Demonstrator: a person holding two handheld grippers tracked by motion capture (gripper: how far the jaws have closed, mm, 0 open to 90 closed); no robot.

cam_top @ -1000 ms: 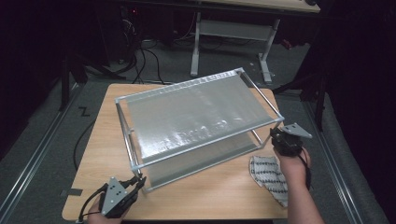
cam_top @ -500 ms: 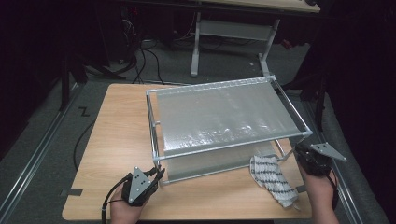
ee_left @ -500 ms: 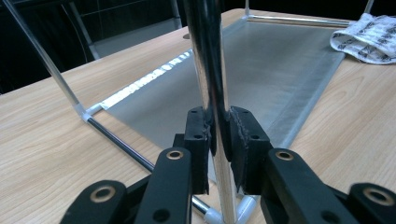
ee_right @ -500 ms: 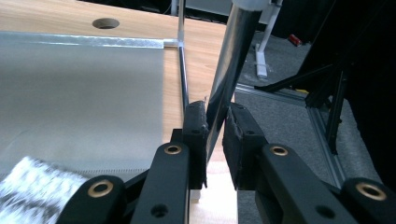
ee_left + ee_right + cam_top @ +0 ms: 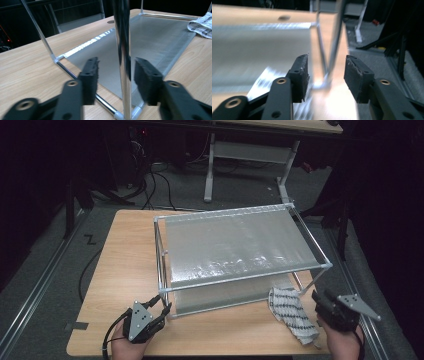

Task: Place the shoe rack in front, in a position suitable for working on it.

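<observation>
My bench (image 5: 125, 270) is a light wooden top. A two-tier rack (image 5: 240, 250) of chrome rods and grey mesh shelves stands directly on it, ahead of and between my two tongs. Its near corner post rises between the jaws of my left tongs (image 5: 162, 308), which have just been opening and no longer press on it. A black-and-white patterned cloth (image 5: 292, 312) lies flat on the bench just left of my right tongs (image 5: 316, 296), beside the rack's lower shelf.
</observation>
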